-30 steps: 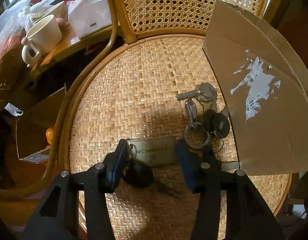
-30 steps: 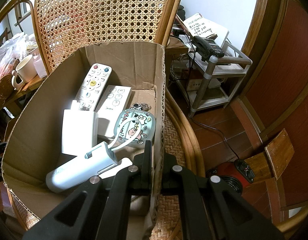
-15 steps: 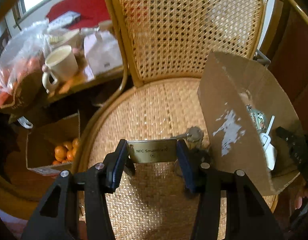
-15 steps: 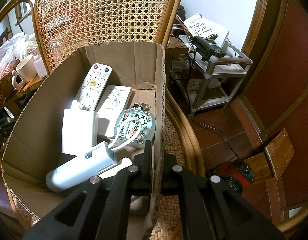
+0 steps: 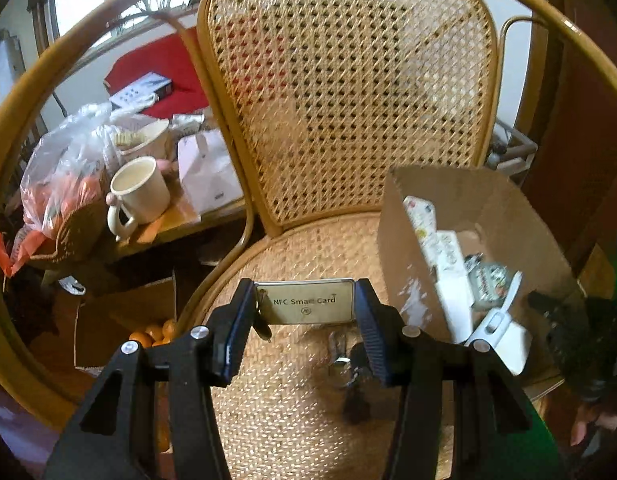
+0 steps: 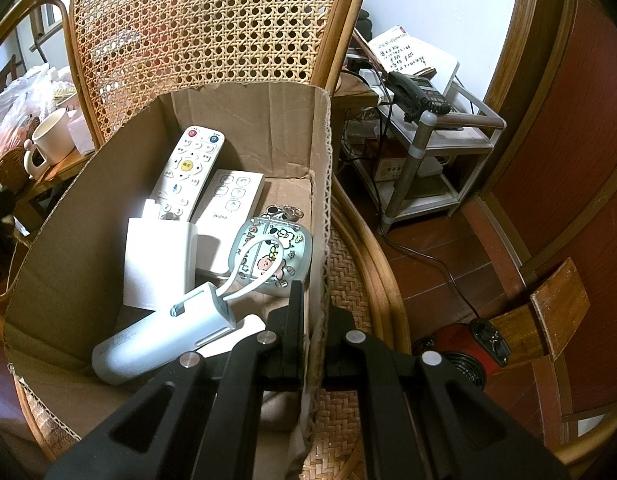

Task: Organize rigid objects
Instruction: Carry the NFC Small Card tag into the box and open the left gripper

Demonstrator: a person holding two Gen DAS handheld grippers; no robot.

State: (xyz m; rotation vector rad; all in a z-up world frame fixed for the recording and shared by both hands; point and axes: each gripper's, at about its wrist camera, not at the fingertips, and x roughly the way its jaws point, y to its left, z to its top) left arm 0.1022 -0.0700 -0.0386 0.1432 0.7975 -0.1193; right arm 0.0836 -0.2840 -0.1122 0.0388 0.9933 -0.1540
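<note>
Left wrist view: left gripper (image 5: 304, 304) is pinching the NFC card (image 5: 304, 301) by its short ends, holding it above the cane seat (image 5: 280, 408); keys (image 5: 342, 364) are dangling below, box (image 5: 400, 264) sitting at right. Right wrist view: right gripper (image 6: 313, 312) is clamping the box (image 6: 322, 200) wall, remotes (image 6: 188, 168) lying inside.

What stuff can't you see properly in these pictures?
- Keys, left wrist view: dangling under the NFC card, blurred and partly behind the left gripper's fingers.
- Remotes, right wrist view: lower ends hidden by the white holder.
- Cardboard box, right wrist view: near corner covered by the right gripper.
</note>
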